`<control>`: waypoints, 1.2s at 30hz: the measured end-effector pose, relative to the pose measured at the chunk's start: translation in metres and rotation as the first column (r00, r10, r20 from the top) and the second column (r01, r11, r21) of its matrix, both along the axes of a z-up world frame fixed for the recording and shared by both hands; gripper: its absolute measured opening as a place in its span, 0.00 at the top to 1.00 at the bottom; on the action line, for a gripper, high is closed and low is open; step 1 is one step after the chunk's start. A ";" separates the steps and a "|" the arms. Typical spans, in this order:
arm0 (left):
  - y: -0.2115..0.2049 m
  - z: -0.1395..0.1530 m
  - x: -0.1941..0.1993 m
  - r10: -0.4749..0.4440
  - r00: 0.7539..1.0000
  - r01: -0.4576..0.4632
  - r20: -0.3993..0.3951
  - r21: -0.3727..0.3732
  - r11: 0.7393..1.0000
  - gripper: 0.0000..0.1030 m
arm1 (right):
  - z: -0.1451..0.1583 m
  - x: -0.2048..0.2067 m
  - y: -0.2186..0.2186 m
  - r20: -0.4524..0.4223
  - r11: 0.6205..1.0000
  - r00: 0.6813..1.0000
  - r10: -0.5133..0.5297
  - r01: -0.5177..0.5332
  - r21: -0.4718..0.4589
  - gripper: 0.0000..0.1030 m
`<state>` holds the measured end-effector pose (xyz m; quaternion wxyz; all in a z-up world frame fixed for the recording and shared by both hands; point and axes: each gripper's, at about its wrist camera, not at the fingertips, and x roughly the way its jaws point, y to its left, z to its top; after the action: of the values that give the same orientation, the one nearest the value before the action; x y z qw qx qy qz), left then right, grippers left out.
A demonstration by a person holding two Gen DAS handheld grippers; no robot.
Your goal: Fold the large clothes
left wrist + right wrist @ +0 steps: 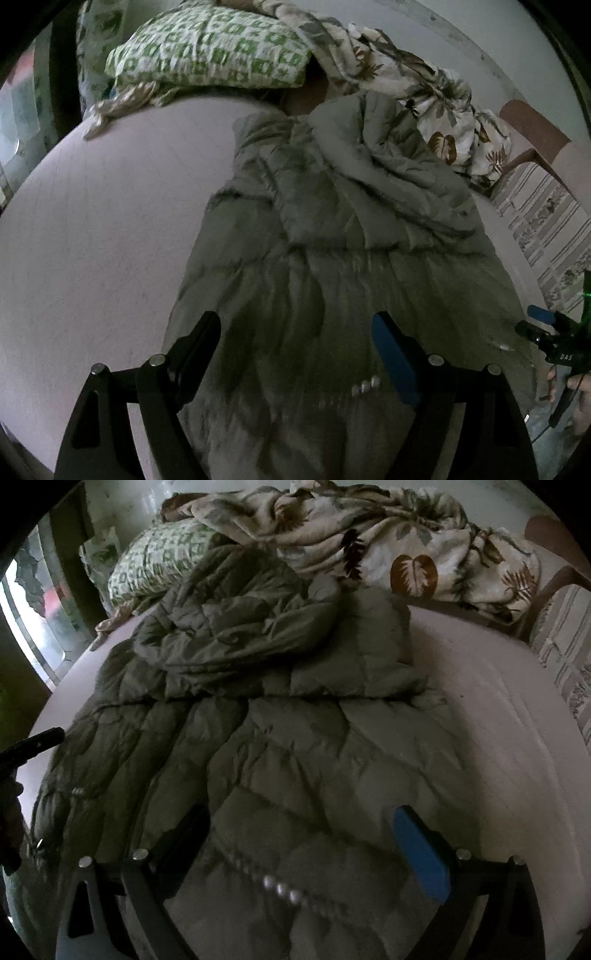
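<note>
An olive-grey puffer jacket [332,258] lies lengthwise on a pale pink bed [110,221], its hood and sleeves bunched at the far end [251,627]. My left gripper [295,328] hovers open over the jacket's near part, and a row of silver snaps [365,386] shows between its fingers. My right gripper [299,819] is open too, above the jacket's near hem, with snaps [280,888] under it. In the left wrist view, the right gripper [532,320] shows at the far right edge. Neither gripper holds any fabric.
A green-patterned pillow [210,48] and a crumpled leaf-print blanket [406,554] lie at the bed's far end. A wooden chair [532,129] and striped fabric [546,221] stand to the right. A window [33,609] is on the left. Bare sheet [498,701] flanks the jacket.
</note>
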<state>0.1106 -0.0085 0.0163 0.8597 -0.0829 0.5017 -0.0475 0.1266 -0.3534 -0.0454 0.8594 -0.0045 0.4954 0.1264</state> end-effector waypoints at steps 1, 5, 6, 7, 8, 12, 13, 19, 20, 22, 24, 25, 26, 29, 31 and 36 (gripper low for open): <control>0.004 0.000 -0.005 0.003 1.000 -0.003 -0.007 -0.003 1.000 0.18 | 0.001 -0.008 -0.004 -0.003 1.000 1.000 0.000 0.000 0.000 0.00; 0.018 0.001 -0.026 0.031 0.999 -0.031 -0.024 -0.014 0.999 0.18 | 0.003 -0.028 -0.014 -0.011 1.000 1.000 -0.005 0.005 -0.003 0.00; 0.021 0.001 -0.028 0.035 0.999 -0.035 -0.027 -0.016 0.999 0.18 | 0.004 -0.035 -0.019 -0.013 1.000 1.000 -0.011 0.011 -0.004 0.00; 0.023 0.002 -0.032 0.039 0.999 -0.040 -0.030 -0.016 0.999 0.18 | 0.005 -0.039 -0.022 -0.015 1.000 1.000 -0.018 0.018 -0.004 0.00; 0.026 0.002 -0.037 0.042 0.999 -0.042 -0.033 -0.012 0.999 0.18 | 0.007 -0.042 -0.026 -0.018 1.000 1.000 -0.022 0.022 -0.002 0.00; 0.037 0.005 -0.054 0.042 0.998 -0.041 -0.045 0.006 0.999 0.18 | 0.015 -0.050 -0.042 -0.022 1.000 0.999 -0.030 0.030 0.004 0.00; 0.040 0.006 -0.057 0.043 0.998 -0.042 -0.050 0.006 0.999 0.18 | 0.017 -0.053 -0.045 -0.021 0.999 0.999 -0.033 0.033 0.002 0.00; 0.059 0.006 -0.079 0.080 0.995 -0.078 -0.058 0.033 0.996 0.18 | 0.017 -0.066 -0.063 -0.028 0.998 0.997 -0.067 0.067 -0.011 0.00; 0.061 0.006 -0.082 0.087 0.995 -0.085 -0.056 0.044 0.995 0.18 | 0.017 -0.067 -0.064 -0.029 0.998 0.997 -0.069 0.069 -0.012 0.00; 0.066 0.006 -0.087 0.096 0.994 -0.093 -0.057 0.052 0.994 0.18 | 0.016 -0.071 -0.068 -0.033 0.997 0.997 -0.072 0.072 -0.021 0.00; 0.070 0.005 -0.091 0.107 0.993 -0.104 -0.059 0.057 0.993 0.18 | 0.015 -0.074 -0.072 -0.043 0.997 0.996 -0.076 0.074 -0.031 0.00; 0.072 0.004 -0.093 0.113 0.992 -0.109 -0.058 0.061 0.992 0.18 | 0.014 -0.075 -0.074 -0.047 0.996 0.996 -0.081 0.079 -0.036 0.00; 0.074 0.003 -0.095 0.120 0.991 -0.116 -0.059 0.066 0.991 0.18 | 0.013 -0.076 -0.076 -0.050 0.995 0.995 -0.089 0.087 -0.040 0.00; 0.079 0.000 -0.100 0.138 0.988 -0.133 -0.061 0.084 0.988 0.18 | 0.010 -0.081 -0.083 -0.062 0.993 0.992 -0.114 0.111 -0.044 0.00; 0.080 -0.002 -0.103 0.142 0.988 -0.136 -0.065 0.094 0.986 0.18 | 0.009 -0.086 -0.086 -0.068 0.992 0.990 -0.122 0.119 -0.051 0.00; 0.080 -0.004 -0.110 0.140 0.988 -0.132 -0.067 0.110 0.985 0.18 | 0.004 -0.097 -0.092 -0.088 0.990 0.988 -0.129 0.123 -0.064 0.00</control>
<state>0.0003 0.0711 0.0119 0.8448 -0.0734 0.5285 0.0407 0.0299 -0.4458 -0.0411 0.8416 0.0075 0.5371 0.0573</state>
